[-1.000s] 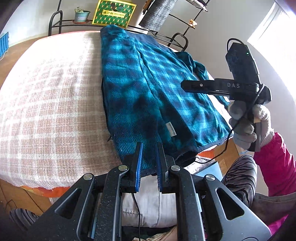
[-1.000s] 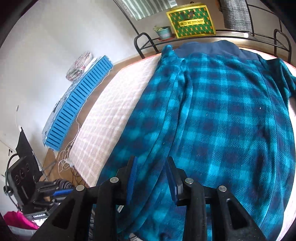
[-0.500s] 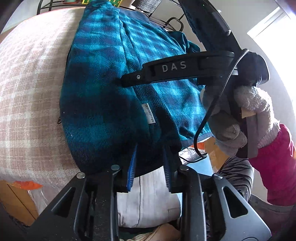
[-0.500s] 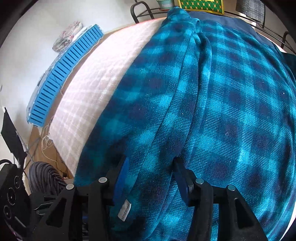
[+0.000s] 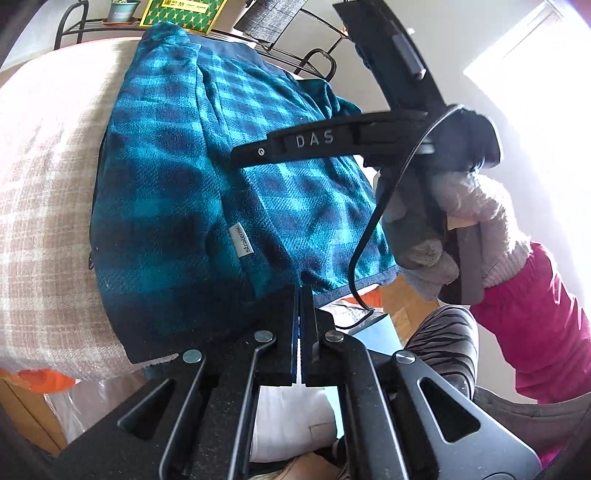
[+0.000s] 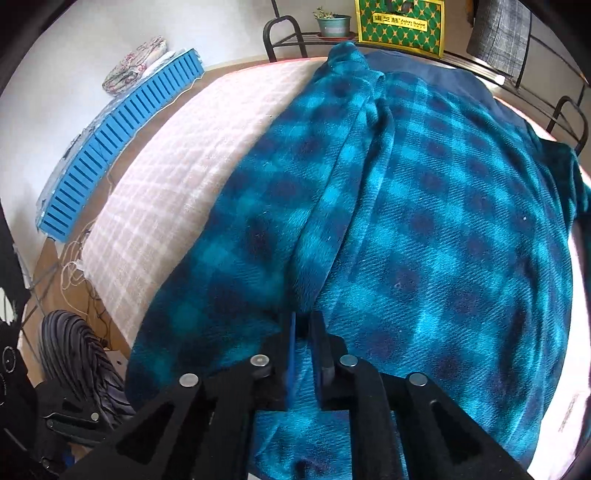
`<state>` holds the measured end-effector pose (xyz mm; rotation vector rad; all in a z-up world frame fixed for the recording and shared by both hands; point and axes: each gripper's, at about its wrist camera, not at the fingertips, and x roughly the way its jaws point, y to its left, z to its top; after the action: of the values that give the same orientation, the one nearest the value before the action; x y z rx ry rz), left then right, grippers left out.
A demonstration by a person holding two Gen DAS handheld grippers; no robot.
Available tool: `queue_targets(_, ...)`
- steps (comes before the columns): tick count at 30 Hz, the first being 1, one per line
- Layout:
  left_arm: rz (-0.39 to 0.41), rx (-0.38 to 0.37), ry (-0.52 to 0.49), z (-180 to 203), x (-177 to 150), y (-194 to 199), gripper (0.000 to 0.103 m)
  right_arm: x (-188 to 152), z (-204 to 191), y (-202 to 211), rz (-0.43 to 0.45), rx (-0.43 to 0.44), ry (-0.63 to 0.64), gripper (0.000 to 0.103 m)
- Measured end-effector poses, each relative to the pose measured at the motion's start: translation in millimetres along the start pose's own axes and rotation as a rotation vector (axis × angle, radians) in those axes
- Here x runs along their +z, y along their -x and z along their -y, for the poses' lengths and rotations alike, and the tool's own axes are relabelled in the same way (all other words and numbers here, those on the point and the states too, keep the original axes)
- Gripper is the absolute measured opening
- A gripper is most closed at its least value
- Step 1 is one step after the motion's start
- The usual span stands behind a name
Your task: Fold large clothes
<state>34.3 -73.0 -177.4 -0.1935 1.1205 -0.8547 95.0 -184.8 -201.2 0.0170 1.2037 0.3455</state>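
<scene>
One lengthwise fold visible on the teal plaid fleece [image 6: 424, 206], spread over the checked bedcover [image 5: 44, 206]. Left gripper [image 5: 298, 291] clamped flat on the near hem; right gripper [image 6: 303, 325], just narrowing, pinching a near ridge of fleece. Crosswise folds probably left.

Teal-and-navy plaid garment [image 6: 424, 221] lies on a pink-and-white checked cover [image 6: 177, 184].

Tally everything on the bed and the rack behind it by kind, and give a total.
Plaid fleece garment: 1
Checked bed cover: 1
Potted plant: 1
Green and yellow patterned bag: 1
Grey checked cloth hanging on the rack: 1
Total: 5
</scene>
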Motion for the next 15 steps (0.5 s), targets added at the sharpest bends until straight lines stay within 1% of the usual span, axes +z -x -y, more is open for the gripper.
queue_targets(1, -0.008, -0.012, 0.008, -0.4, -1.0, -1.8, 0.000, 1.4, -1.8, 3.8, 0.014, 0.017, -0.005, 0.040)
queue_targets(3, -0.012, -0.019, 0.022, -0.7, -3.1, 1.5, 0.000, 4.7, -10.7, 8.7, 0.015, 0.058, 0.016, 0.040)
queue_targets(5, -0.001, -0.023, 0.022, -1.2, -5.3, 6.7, 0.000, 6.9, -23.6, 3.2, -0.014, 0.074, 0.049, 0.038)
queue_targets(7, 0.014, -0.023, 0.026, -3.8, -6.5, 11.9, 0.000, 5.9, -34.9, -12.3, -0.079, 0.066, 0.075, 0.036)
queue_targets(9, 0.025, -0.022, 0.024, -3.1, -8.9, 16.2, 0.000, 1.8, -36.7, -26.5, -0.131, 0.040, 0.085, 0.036)
queue_targets(10, 0.023, -0.021, 0.020, -2.2, -9.0, 15.6, 0.000, -1.2, -35.7, -32.9, -0.152, 0.043, 0.077, 0.036)
queue_targets(12, 0.006, -0.024, 0.012, -1.1, -11.2, 12.9, 0.000, -6.3, -35.3, -40.9, -0.165, 0.046, 0.069, 0.028)
queue_targets(13, -0.003, -0.028, 0.007, -0.5, -12.5, 13.0, 0.000, -8.4, -35.0, -40.3, -0.156, 0.038, 0.070, 0.011)
queue_targets(14, -0.006, -0.023, 0.000, -0.3, -13.4, 15.3, 0.000, -12.2, -33.3, -36.7, -0.151, 0.030, 0.067, 0.000)
queue_targets(15, -0.002, -0.015, -0.003, -2.1, -14.2, 20.3, 0.000, -13.5, -28.6, -31.6, -0.140, 0.045, 0.054, 0.000)
